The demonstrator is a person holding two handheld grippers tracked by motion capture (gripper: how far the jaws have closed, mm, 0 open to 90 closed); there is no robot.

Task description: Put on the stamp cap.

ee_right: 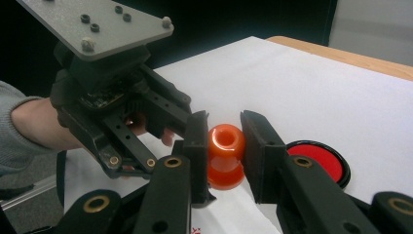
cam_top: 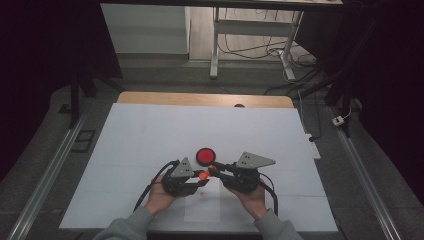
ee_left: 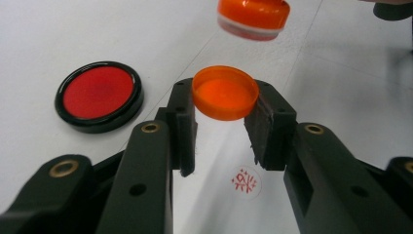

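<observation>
Left gripper (ee_left: 221, 129) jaws clamping orange cap (ee_left: 225, 92); right gripper (ee_right: 224, 146) jaws squeezing orange stamp (ee_right: 226, 155); ink pad (ee_left: 99, 95) lying beside.

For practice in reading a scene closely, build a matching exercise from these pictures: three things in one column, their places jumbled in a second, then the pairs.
Things:
1. orange cap
2. orange stamp
3. red ink pad

Places:
A. lying on the white sheet
B. gripped in the left tongs
C. gripped in the right tongs

Pairs: 1-B, 2-C, 3-A
</observation>
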